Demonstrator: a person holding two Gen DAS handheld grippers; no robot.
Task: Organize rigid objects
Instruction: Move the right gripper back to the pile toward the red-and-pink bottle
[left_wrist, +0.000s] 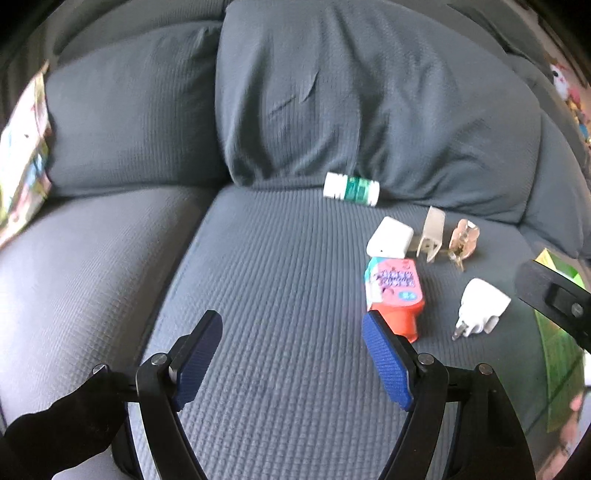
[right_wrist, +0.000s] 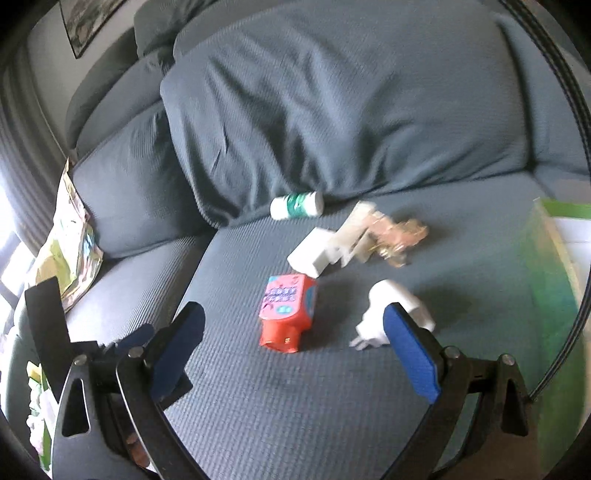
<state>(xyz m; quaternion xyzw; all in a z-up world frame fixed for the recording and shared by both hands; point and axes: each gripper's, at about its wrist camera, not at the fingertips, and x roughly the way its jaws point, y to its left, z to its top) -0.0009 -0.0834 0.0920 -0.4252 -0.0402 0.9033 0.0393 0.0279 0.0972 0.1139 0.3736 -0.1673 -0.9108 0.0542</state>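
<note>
Several small items lie on the grey sofa seat (left_wrist: 277, 277). A red and pink box (left_wrist: 395, 295) (right_wrist: 286, 314) lies in the middle. A white plug adapter (left_wrist: 480, 308) (right_wrist: 395, 314) lies to its right. A white charger block (left_wrist: 389, 238) (right_wrist: 310, 256), a beige clip (left_wrist: 432, 234) (right_wrist: 354, 232) and a gold piece (left_wrist: 463, 240) (right_wrist: 399, 236) lie behind. A green and white bottle (left_wrist: 351, 189) (right_wrist: 296, 206) lies on its side against the back cushion. My left gripper (left_wrist: 291, 354) is open and empty, left of the box. My right gripper (right_wrist: 295, 354) is open and empty, just in front of the box.
A green box (right_wrist: 550, 295) (left_wrist: 557, 343) stands at the right edge of the seat. A printed bag (left_wrist: 22, 162) (right_wrist: 70, 251) leans against the left cushion. Back cushions (left_wrist: 351, 92) rise behind the items. The left gripper's body (right_wrist: 48, 332) shows at the left of the right wrist view.
</note>
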